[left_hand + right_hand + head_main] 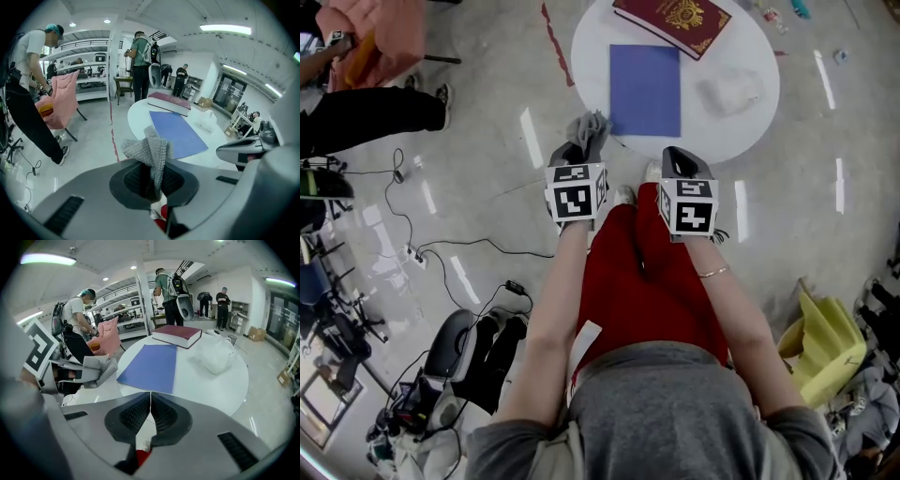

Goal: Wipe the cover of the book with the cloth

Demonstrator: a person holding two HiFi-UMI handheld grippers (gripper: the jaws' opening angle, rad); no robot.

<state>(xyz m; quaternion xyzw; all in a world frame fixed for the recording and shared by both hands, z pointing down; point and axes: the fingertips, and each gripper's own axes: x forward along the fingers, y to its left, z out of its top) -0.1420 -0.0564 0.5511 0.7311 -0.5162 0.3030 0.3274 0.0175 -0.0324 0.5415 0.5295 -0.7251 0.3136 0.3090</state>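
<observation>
Left gripper view: left gripper (pixel 151 183) jaws clamp grey knitted cloth (pixel 152 150); dark red hardcover book (pixel 169 101) well ahead, apart. Right gripper (pixel 150 414) jaws together, empty. Gold cover print (pixel 684 14) illegible.

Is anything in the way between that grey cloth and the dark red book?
Only the flat blue sheet lies on the white table between the cloth, held in the left gripper, and the red book. It lies low; the clear bag sits off to the right.
</observation>
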